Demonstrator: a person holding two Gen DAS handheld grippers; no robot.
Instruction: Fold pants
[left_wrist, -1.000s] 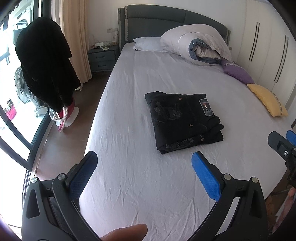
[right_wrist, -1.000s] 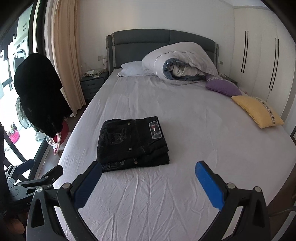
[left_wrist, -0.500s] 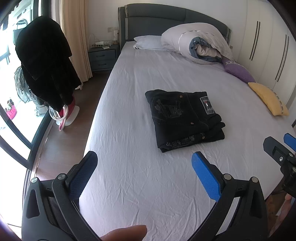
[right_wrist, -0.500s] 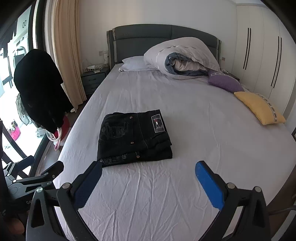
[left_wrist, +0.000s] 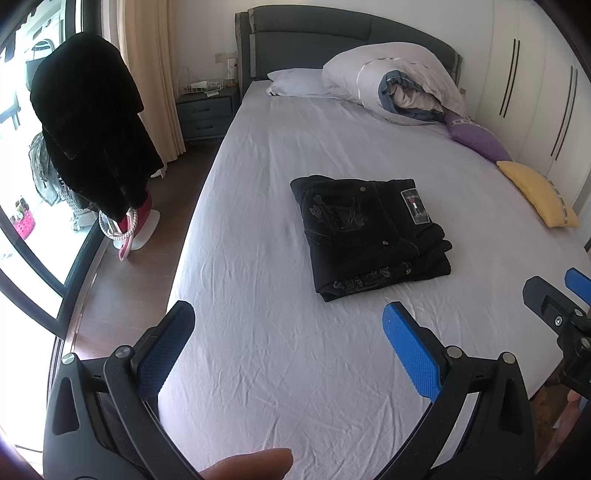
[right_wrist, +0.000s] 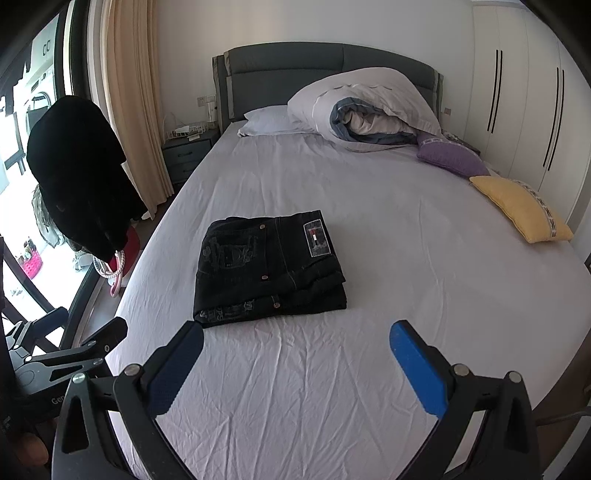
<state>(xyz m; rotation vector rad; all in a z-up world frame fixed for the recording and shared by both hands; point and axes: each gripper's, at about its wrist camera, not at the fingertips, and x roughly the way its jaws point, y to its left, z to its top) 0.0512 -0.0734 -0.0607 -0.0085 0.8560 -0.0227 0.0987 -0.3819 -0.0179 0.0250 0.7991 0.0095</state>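
Folded black pants (right_wrist: 267, 269) lay on the bed (right_wrist: 388, 221); left gripper (left_wrist: 288, 332) and right gripper (right_wrist: 295, 347) hovered apart from them, fingers spread, empty.

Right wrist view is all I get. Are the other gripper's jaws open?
Observer: Yes. The left wrist view shows the left gripper with its jaws wide apart and nothing between them.
Operator: Is it touching the pants?
Observer: No. From that camera the folded pants lie on the bed beyond the jaws, apart from them.
Operator: Anything else I can't see?
Observer: A fingertip pokes in at the bottom edge of that view.
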